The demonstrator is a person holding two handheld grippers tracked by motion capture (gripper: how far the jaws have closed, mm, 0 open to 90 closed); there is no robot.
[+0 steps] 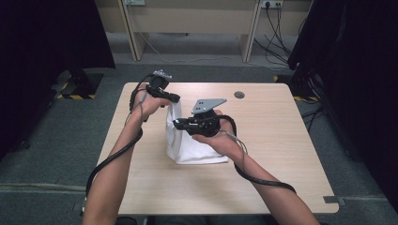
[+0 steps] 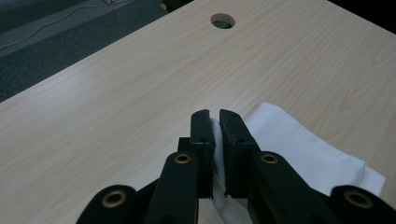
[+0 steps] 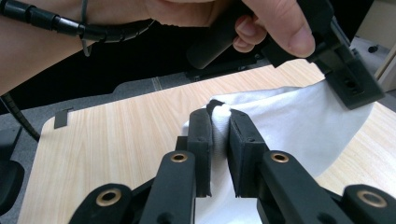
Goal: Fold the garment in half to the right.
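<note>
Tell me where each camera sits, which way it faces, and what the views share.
High view: above the person's side, looking forward and down on the table; both forearms, left hand-held gripper and right hand-held gripper lifting a white cloth.
Left gripper view: rides the left hand-held gripper, facing across the table; jaws pinch the cloth.
Right gripper view: rides the right hand-held gripper, facing the person's left hand; jaws pinch cloth.
Shared: cloth and tabletop show in all three.

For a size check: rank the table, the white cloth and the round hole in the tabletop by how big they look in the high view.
1. table
2. white cloth
3. round hole
</note>
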